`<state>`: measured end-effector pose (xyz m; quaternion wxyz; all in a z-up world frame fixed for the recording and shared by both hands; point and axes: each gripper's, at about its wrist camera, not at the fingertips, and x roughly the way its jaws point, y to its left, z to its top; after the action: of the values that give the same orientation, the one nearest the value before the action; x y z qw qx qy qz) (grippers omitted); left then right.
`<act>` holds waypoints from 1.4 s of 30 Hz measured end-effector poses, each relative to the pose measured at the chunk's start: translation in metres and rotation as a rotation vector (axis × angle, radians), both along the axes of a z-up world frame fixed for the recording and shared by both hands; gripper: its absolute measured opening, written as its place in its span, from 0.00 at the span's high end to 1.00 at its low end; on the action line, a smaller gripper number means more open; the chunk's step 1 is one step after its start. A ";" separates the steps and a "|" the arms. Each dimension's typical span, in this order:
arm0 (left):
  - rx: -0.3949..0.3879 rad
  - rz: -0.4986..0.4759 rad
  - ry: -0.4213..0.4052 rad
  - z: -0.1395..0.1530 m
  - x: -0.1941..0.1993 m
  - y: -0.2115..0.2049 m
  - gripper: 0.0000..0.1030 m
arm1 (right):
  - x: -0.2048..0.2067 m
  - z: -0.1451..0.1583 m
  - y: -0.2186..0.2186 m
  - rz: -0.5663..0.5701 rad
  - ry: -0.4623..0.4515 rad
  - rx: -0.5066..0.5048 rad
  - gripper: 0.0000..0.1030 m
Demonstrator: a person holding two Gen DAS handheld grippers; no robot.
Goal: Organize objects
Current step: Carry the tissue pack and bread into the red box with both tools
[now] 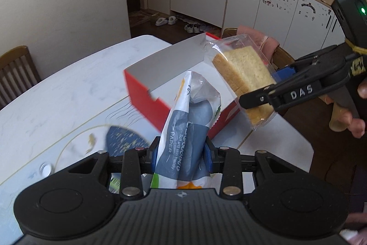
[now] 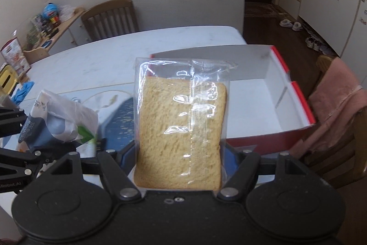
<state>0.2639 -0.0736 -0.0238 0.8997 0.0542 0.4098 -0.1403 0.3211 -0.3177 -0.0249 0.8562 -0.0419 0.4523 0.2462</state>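
My left gripper (image 1: 182, 154) is shut on a white and blue tissue pack (image 1: 188, 130) that stands up between the blue pads, above the table. In the right wrist view the same tissue pack (image 2: 57, 121) shows at the left, with the left gripper (image 2: 25, 153) under it. My right gripper (image 2: 181, 155) is shut on a bagged slice of bread (image 2: 181, 130), held upright. From the left wrist view the bread (image 1: 243, 79) hangs in the right gripper (image 1: 263, 95) over the near corner of an open red box (image 1: 146, 102). The red box (image 2: 298, 93) has a white inside and nothing in it.
A blue patterned placemat (image 1: 123, 139) and a small round cap (image 1: 45, 169) lie on the white marble table (image 1: 57, 93). Wooden chairs (image 2: 110, 17) stand around it, one with a pink towel (image 2: 335, 98) over its back. A blue cloth (image 2: 23, 88) lies at the left table edge.
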 end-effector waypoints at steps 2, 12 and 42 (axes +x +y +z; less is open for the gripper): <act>0.000 -0.002 0.009 0.001 0.013 -0.010 0.66 | 0.007 -0.001 -0.010 -0.010 -0.008 -0.003 0.29; 0.015 0.027 0.046 0.002 0.082 -0.055 0.66 | 0.042 -0.006 -0.035 -0.038 -0.055 -0.031 0.29; 0.122 0.093 0.302 -0.111 0.227 -0.086 0.65 | 0.144 -0.093 -0.032 0.005 0.067 -0.198 0.31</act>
<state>0.4911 -0.1593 -0.1348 0.8285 0.0678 0.5501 -0.0801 0.4649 -0.3493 -0.1178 0.8317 -0.1194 0.5026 0.2035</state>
